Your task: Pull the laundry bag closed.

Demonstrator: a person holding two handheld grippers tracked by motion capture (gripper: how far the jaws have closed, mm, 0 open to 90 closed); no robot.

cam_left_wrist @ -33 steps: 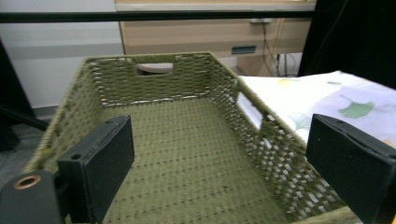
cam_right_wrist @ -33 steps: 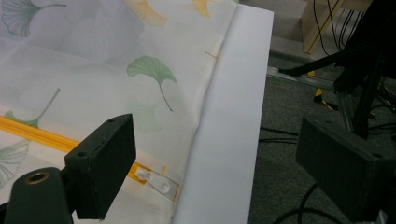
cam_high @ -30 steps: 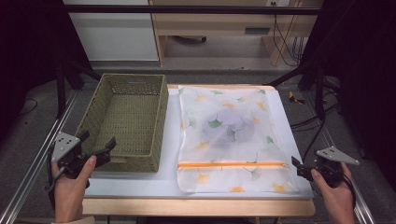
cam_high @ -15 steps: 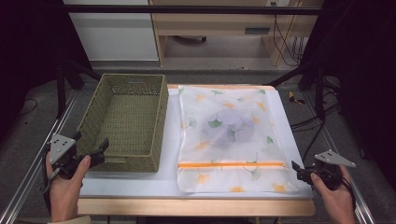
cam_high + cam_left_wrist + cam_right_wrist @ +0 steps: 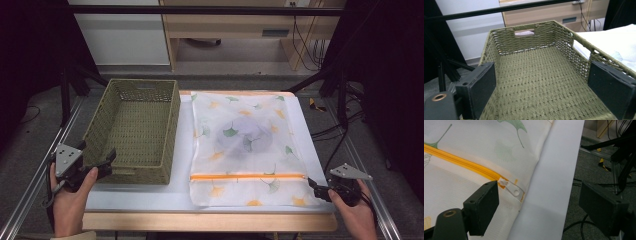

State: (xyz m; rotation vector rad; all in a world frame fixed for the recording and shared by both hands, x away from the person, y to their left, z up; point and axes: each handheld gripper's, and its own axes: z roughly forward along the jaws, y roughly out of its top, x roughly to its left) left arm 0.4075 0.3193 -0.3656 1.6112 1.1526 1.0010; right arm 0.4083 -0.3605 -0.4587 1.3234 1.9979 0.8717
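Bright, evenly lit table; dark, underexposed surroundings

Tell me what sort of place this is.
Probably a lab recording bench rather than a home: a white-topped table framed by metal rails, loose black cables by plain wooden furniture, and staged props, a green woven basket and a leaf-print zip pouch.

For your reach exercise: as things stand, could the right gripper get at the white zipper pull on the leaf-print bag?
Probably yes. The right gripper is open, and the zipper pull lies flat at the bag's near right edge, just ahead of its jaws, with nothing between.
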